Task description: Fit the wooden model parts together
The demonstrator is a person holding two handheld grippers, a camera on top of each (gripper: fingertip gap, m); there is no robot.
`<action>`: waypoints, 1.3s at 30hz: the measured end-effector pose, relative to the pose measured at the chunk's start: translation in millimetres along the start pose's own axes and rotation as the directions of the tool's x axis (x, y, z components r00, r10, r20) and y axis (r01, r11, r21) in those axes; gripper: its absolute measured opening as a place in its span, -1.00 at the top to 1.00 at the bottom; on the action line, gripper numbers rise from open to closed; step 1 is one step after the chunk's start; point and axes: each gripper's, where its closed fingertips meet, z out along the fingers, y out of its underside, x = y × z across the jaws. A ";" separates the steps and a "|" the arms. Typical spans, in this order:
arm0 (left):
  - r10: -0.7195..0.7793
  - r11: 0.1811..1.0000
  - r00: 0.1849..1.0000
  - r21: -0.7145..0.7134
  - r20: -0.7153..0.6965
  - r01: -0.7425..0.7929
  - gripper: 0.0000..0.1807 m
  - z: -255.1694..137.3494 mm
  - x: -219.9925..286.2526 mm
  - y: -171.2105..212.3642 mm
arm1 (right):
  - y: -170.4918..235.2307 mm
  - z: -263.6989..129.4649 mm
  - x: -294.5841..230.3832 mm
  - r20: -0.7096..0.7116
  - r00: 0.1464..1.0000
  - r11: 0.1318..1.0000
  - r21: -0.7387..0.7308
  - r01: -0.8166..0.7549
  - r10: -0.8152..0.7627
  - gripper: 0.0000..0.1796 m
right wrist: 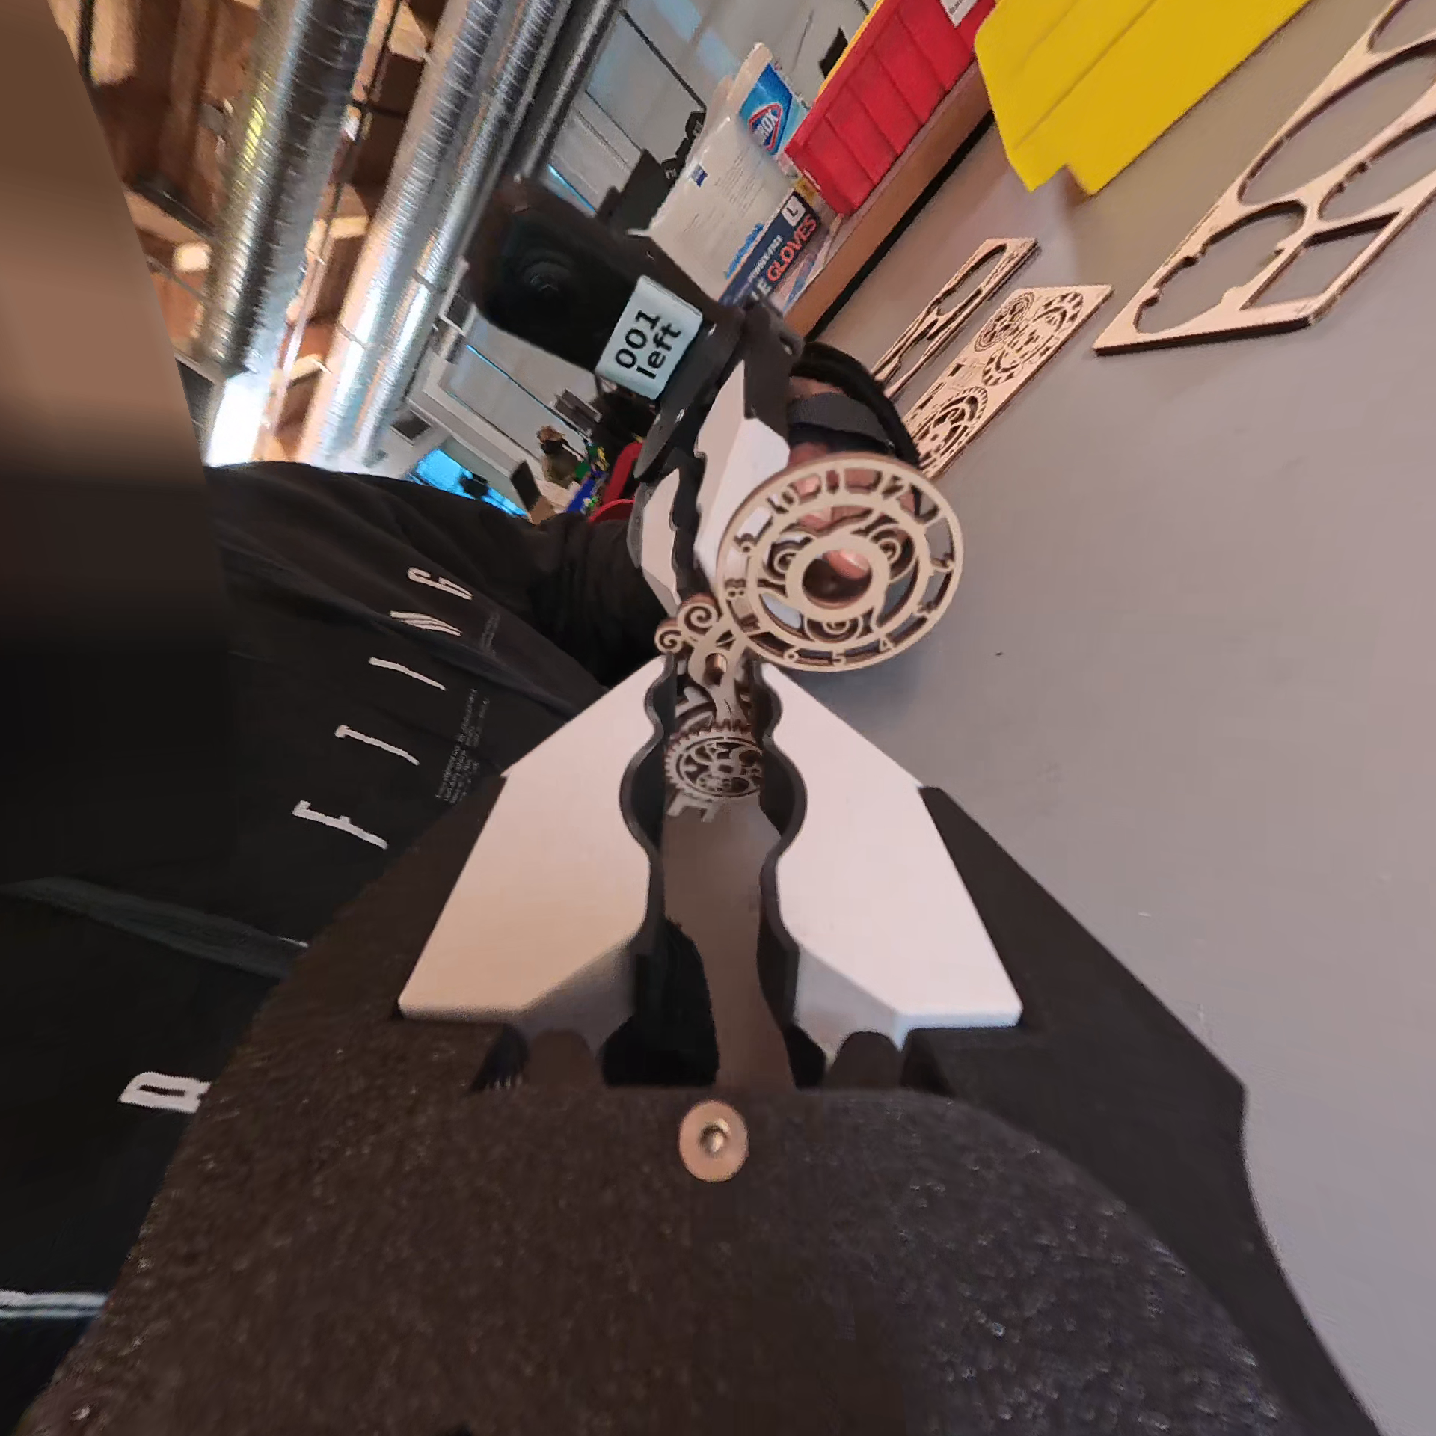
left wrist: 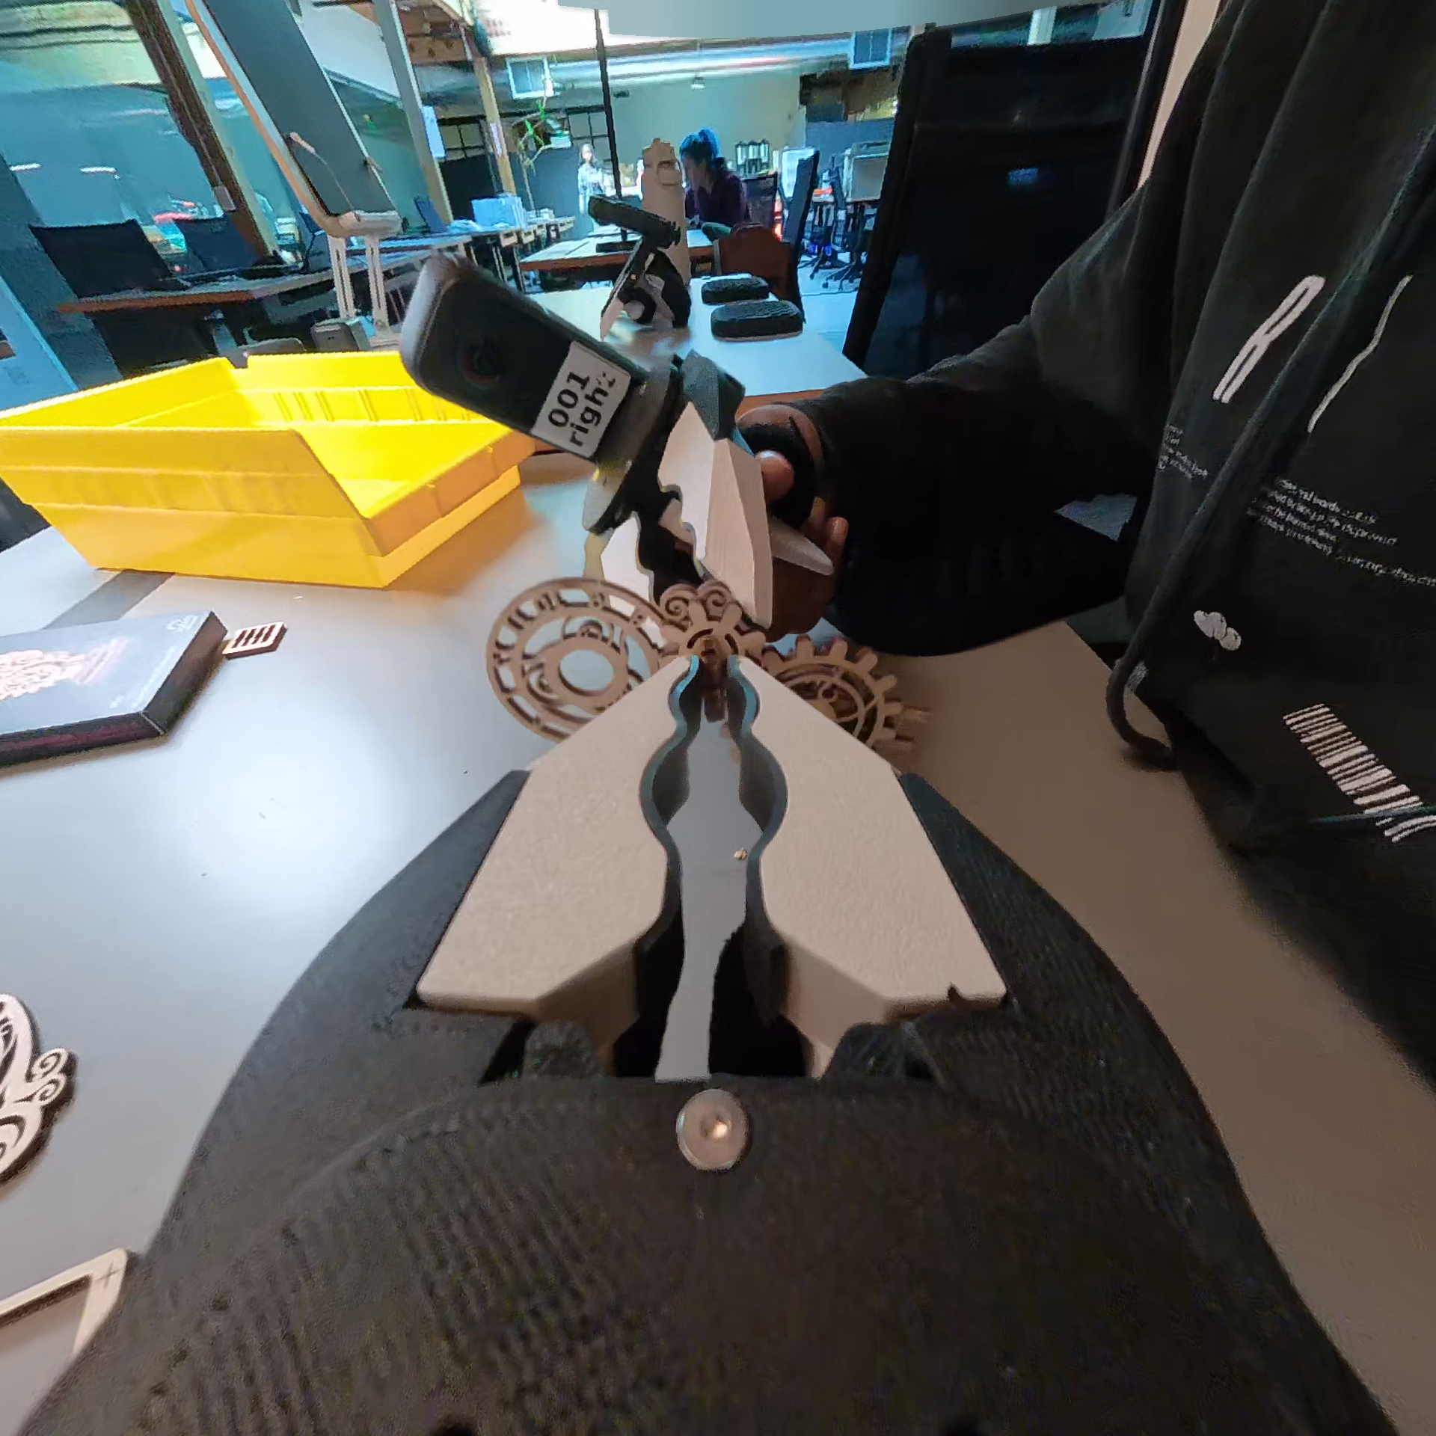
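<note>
The wooden model is a round dial ring [left wrist: 575, 662] joined to a scroll piece [left wrist: 709, 614] and a toothed gear [left wrist: 843, 691], held above the grey table [left wrist: 311, 816]. My left gripper [left wrist: 709, 672] is shut on the model at a small peg under the scroll piece. My right gripper [left wrist: 747, 610] comes down from above onto the same spot. In the right wrist view, my right gripper [right wrist: 711, 672] is shut on the model, with the gear [right wrist: 715, 765] between its fingers and the dial [right wrist: 839, 567] sticking out past the tips. The left gripper [right wrist: 688, 575] faces it.
A yellow bin [left wrist: 256, 466] stands at the back left. A dark box [left wrist: 101, 684] and a small slotted wooden piece [left wrist: 254, 639] lie left of the model. Punched-out wooden sheets [right wrist: 1274, 225] lie on the table. The person's black sleeve [left wrist: 971, 497] fills the right. Both grippers' tips are close together, under 4 cm apart.
</note>
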 end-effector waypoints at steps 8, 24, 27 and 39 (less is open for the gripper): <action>-0.203 0.978 0.975 0.031 -0.086 0.206 0.81 -2.7 0.0 -3.7 | -4.1 -2.7 5.1 0.039 0.996 0.996 0.039 -0.082 0.080 0.82; -0.205 0.979 0.978 0.006 -0.031 0.205 0.93 -5.6 -8.3 0.4 | 2.7 0.2 8.4 0.018 0.997 0.997 0.004 -0.079 0.078 0.83; -0.211 0.977 0.977 -0.013 -0.042 0.211 0.91 -4.3 -6.0 3.1 | 1.5 0.4 7.7 0.019 0.997 0.997 0.010 -0.071 0.071 0.84; -0.285 0.958 0.956 -0.067 -0.069 0.280 0.96 -1.5 -3.0 13.2 | 9.8 3.7 12.6 -0.041 0.999 0.999 -0.046 -0.017 0.015 0.84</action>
